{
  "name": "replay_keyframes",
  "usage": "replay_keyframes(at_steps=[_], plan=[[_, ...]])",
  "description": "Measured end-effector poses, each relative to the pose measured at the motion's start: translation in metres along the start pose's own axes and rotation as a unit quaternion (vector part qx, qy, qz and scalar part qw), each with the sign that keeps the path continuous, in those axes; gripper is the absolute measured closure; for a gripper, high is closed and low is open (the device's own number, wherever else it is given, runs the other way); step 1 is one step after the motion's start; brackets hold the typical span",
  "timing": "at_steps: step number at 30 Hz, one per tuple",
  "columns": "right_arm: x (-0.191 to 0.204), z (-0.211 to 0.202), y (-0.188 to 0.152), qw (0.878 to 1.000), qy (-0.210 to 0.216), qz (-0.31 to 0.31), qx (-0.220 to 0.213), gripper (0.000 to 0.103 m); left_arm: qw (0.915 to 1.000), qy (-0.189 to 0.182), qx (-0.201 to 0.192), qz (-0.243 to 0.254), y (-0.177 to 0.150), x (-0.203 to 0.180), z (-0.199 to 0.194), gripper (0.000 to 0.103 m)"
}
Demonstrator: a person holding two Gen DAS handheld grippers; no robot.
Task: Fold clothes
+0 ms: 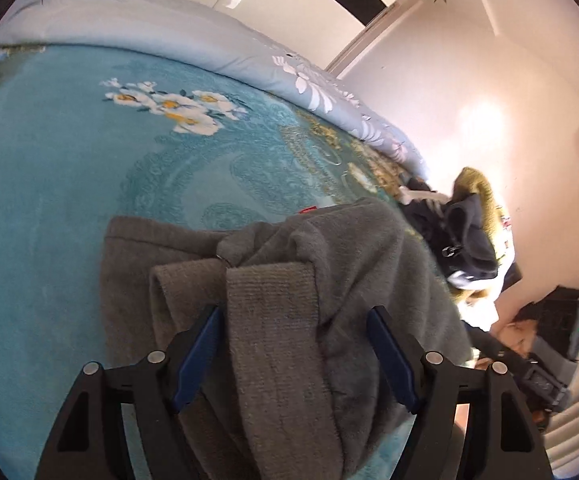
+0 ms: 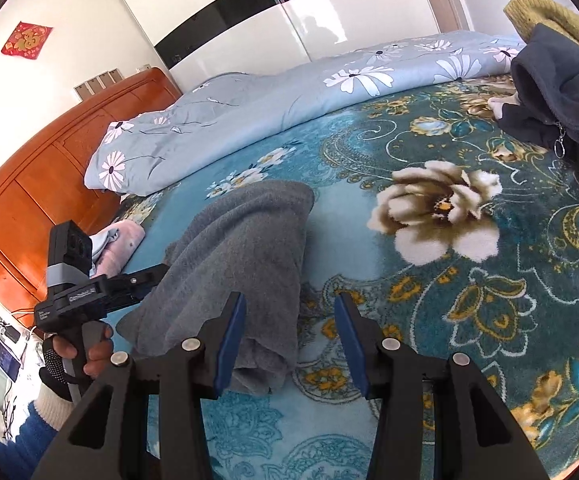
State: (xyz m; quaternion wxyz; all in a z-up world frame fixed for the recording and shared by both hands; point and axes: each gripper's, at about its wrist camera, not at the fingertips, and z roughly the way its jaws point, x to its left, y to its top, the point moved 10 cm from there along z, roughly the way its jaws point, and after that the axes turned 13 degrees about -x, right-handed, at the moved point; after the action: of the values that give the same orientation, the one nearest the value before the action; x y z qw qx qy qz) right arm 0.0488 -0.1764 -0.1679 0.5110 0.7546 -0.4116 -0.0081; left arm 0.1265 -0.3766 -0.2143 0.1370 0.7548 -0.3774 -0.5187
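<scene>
A grey knitted garment (image 1: 329,264) lies bunched on the teal flowered blanket (image 1: 49,200). My left gripper (image 1: 294,312) is over it, and the ribbed hem (image 1: 269,320) runs between its blue pads, which stand wide and do not squeeze the cloth. In the right wrist view the same garment (image 2: 245,240) stretches away across the blanket (image 2: 449,320). Its folded near end sits between the jaws of my right gripper (image 2: 290,298), against the left pad (image 2: 229,340), with the right pad apart from it. My left gripper (image 2: 149,276), held by a hand (image 2: 93,352), reaches into the garment's left side.
A pile of dark clothes (image 2: 557,92) with a mustard garment (image 2: 549,16) lies at the bed's far right, also seen as dark clothes (image 1: 465,232). A pale blue flowered quilt (image 2: 289,96) runs along the back. A pink folded cloth (image 2: 121,240) lies near the wooden headboard (image 2: 49,168).
</scene>
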Motion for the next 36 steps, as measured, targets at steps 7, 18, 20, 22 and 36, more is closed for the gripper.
replay_keyframes(at_steps=[7, 18, 20, 22, 36], plan=[[-0.009, 0.0, 0.0, 1.0, -0.004, 0.02, 0.004, 0.055, 0.9889, -0.068, -0.021, -0.13, -0.002, 0.008, -0.011, 0.076], [-0.012, 0.0, -0.003, 0.999, -0.006, 0.029, 0.013, 0.055, 0.9881, -0.025, -0.102, -0.113, 0.035, 0.003, -0.049, 0.097], [-0.011, 0.0, -0.003, 0.999, -0.003, 0.03, 0.012, 0.055, 0.9886, 0.001, -0.112, -0.1, 0.039, 0.013, -0.061, 0.097], [-0.011, 0.001, -0.005, 0.999, -0.001, 0.031, 0.014, 0.055, 0.9893, 0.038, -0.097, -0.102, 0.027, 0.037, -0.062, 0.097], [0.085, 0.04, 0.034, 0.992, 0.086, -0.083, 0.038, 0.055, 0.9786, 0.149, -0.142, 0.007, 0.042, 0.024, -0.101, 0.059]])
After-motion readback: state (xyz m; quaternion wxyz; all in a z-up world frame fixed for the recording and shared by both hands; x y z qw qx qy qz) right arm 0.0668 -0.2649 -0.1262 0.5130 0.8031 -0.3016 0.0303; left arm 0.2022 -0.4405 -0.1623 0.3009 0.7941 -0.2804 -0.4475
